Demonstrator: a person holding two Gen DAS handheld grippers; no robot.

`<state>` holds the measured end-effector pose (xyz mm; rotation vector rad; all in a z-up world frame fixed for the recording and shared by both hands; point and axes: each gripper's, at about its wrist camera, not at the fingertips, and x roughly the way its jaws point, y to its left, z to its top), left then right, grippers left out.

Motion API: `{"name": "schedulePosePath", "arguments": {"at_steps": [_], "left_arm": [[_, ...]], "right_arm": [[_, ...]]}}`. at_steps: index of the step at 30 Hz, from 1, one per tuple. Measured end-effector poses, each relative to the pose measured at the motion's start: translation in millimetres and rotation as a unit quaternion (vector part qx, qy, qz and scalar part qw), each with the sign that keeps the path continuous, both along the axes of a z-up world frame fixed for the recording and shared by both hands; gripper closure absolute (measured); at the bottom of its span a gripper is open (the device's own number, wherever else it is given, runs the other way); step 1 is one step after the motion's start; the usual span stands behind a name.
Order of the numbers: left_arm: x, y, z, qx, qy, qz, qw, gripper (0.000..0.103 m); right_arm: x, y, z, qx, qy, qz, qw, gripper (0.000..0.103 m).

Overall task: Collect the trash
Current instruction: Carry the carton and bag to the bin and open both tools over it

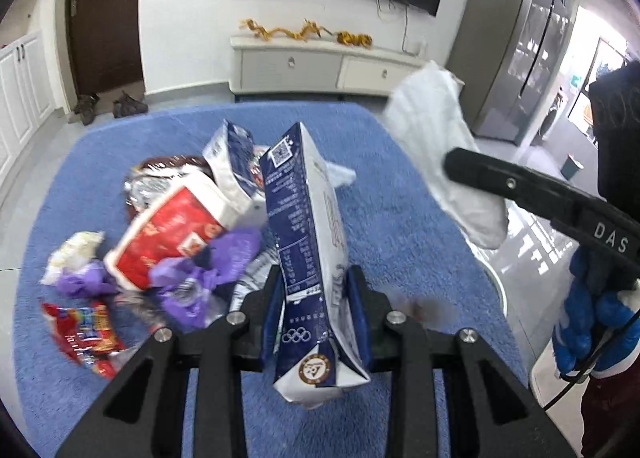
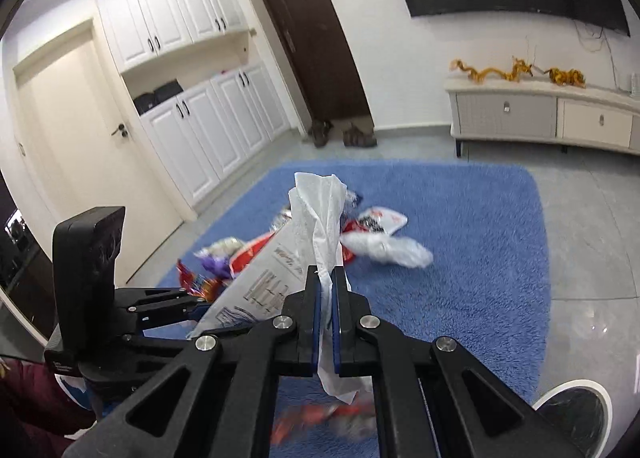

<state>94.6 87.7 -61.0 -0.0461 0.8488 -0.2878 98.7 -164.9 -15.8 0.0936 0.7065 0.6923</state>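
Left tool (image 1: 316, 290) clamps milk carton (image 1: 308, 226) edgewise; right tool (image 2: 326, 290) pinches tissue (image 2: 320, 214) flat; both above blue rug (image 1: 400, 178), clear of the litter pile for binning.

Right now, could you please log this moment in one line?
left gripper: shut on blue-and-white milk carton | right gripper: shut on white paper tissue | blue rug: litter remains

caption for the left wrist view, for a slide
Left gripper clamps a blue-and-white milk carton above trash scattered on a blue rug; right gripper holds a white tissue.
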Motion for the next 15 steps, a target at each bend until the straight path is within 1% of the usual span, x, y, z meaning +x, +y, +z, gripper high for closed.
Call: {"name": "schedulePosePath", "arguments": {"at_steps": [2,4,6,8,12,15], "left_arm": [[-10.2,5.3,10.0,-0.002,-0.010,0.007,0.9999,0.073],[-15.7,1.7,20.7,-0.004,-0.018,0.006,0.9998,0.073],[-24.9,-4.5,28.0,0.002,-0.027,-0.004,0.9996,0.073],[-25.2,-12.6,34.9,0.000,-0.031,-0.018,0.9994,0.073],[-24.7,-51.2,43.8,-0.001,-0.031,-0.066,0.9974,0.073],[-19.7,-97.2,45.4,0.003,-0.028,-0.113,0.9932,0.073]], "right_arm": [[-6.0,-1.5,6.5,0.001,-0.009,-0.003,1.000,0.099],[-13.5,-4.5,12.4,0.003,-0.017,-0.007,1.000,0.099],[-20.3,-11.2,14.8,0.003,-0.024,-0.011,1.000,0.099],[-27.8,-23.1,16.5,0.004,-0.028,-0.023,0.999,0.099],[-38.5,-60.7,15.2,0.008,-0.028,-0.066,0.997,0.099],[-48.7,-108.5,9.3,0.007,-0.023,-0.122,0.992,0.098]]}}
